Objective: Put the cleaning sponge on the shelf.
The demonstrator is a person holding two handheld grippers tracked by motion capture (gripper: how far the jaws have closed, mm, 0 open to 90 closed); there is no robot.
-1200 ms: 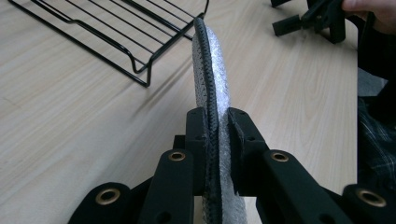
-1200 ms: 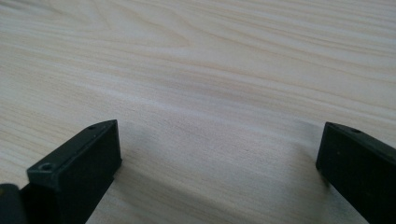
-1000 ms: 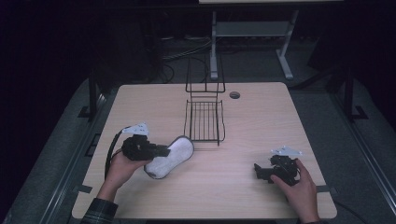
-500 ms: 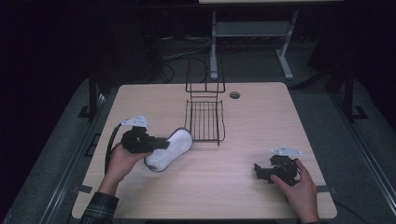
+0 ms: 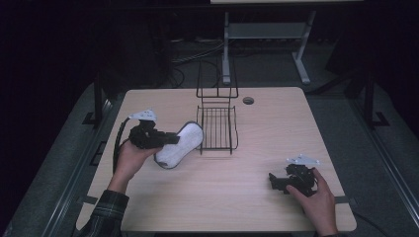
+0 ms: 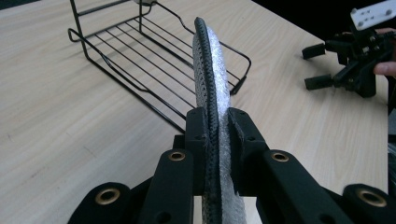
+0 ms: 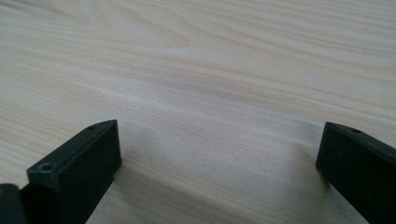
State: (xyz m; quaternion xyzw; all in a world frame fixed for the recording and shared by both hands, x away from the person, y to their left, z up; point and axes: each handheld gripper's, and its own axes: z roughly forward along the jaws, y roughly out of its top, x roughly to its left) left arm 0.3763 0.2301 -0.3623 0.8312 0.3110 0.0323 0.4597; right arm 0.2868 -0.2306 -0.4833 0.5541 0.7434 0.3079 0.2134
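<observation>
We see the left hand-held gripper (image 5: 170, 139) clamped on a white, peanut-shaped fabric insole with a dark edge (image 5: 179, 144), holding it over the pale wooden counter (image 5: 257, 123) just left of the black wire rack (image 5: 216, 126). In the high view the insole's far end lies at the rack's left rim; we cannot tell whether the two touch. In the left gripper view the jaws press on both faces of the insole (image 6: 210, 79), which stands on edge and points toward the rack (image 6: 154, 60).

The right hand-held gripper (image 5: 272, 180) sits low at the counter's near right corner, held in the person's right hand (image 5: 316, 200), well apart from the rack and the insole. Its jaws stand wide apart with bare wood between them in the right gripper view, and it shows the same open stance from the left gripper view (image 6: 317, 65). The person's left hand (image 5: 129, 158) grips the left tool from below, a plaid sleeve (image 5: 106, 215) behind it.
</observation>
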